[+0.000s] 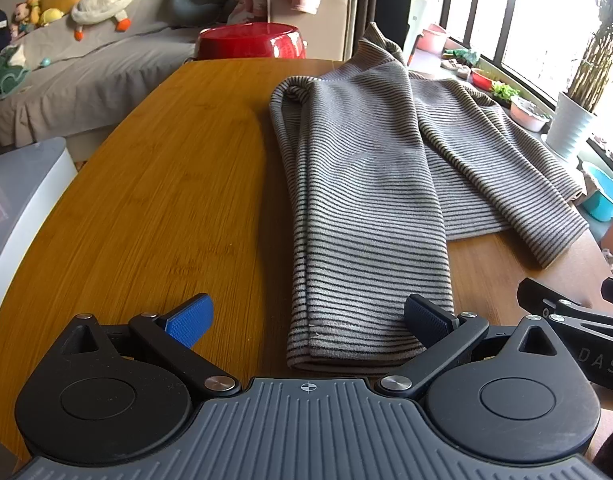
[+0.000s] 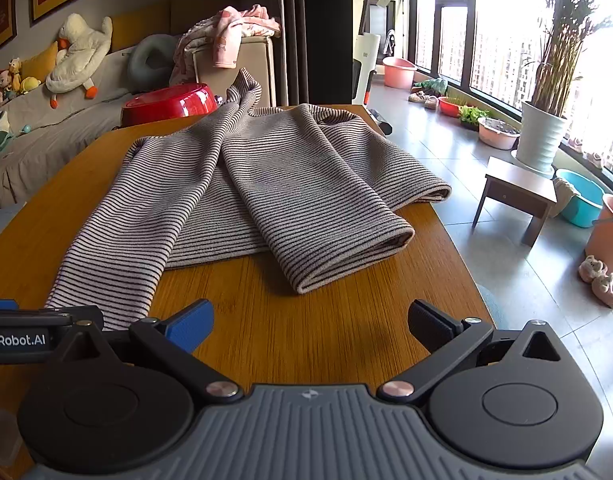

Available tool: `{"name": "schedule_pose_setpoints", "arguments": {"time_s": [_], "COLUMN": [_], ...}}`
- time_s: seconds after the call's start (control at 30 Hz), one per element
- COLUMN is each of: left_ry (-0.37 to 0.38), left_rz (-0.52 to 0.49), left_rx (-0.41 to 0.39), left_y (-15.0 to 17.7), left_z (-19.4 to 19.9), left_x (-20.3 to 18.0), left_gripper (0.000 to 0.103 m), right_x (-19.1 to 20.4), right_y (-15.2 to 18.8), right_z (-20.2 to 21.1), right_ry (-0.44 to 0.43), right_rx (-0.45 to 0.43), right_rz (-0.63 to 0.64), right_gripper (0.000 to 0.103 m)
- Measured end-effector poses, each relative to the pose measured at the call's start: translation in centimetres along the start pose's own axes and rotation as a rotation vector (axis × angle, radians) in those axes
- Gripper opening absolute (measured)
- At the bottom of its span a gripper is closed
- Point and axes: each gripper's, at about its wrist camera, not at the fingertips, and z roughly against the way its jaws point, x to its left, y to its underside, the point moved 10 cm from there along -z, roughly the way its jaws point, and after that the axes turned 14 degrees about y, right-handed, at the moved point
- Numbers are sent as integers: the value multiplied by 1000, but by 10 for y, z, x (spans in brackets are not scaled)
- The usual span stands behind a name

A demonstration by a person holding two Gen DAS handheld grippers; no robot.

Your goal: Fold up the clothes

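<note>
Item 1. Wooden table [image 1: 178,184]: bamboo-grain top, fills the lower half of both views and bears the garment.

Item 2. Striped sweater [image 1: 366,200]: grey with thin dark stripes, lying flat on the table, partly folded. In the left wrist view one long folded panel runs from 12 o'clock down to 6 o'clock, its hem between the left tongs' fingers; the rest spreads toward 3 o'clock. In the right wrist view a sleeve end lies at centre, just ahead of the right tongs.

Item 3. Red basin [image 2: 168,104]: beyond the table's far edge, 11 o'clock.

Item 4. Left gripper [image 1: 308,322]: jaws spread wide, blue pads either side of the hem, clamping nothing.

Item 5. Right gripper [image 2: 310,324]: jaws spread wide over bare wood, holding nothing.
</note>
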Motion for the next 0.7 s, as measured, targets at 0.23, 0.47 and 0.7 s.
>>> {"name": "schedule_pose_setpoints", "arguments": {"time_s": [0.23, 0.47, 0.7], "left_ry": [-1, 51, 159], "left_rz": [0, -27, -84], "left_rx": [0, -11, -35], "left_y": [0, -28, -82], "left_z": [1, -16, -48], "left_x": [0, -5, -17], "left_gripper": [103, 103, 103], "right_x": [0, 0, -1], "right_y": [0, -13, -88], "right_z": [0, -4, -38], "right_ry": [-1, -13, -100], "right_rx": [2, -15, -100], "right_rz": [-1, 28, 9], "right_gripper": [103, 103, 103]}}
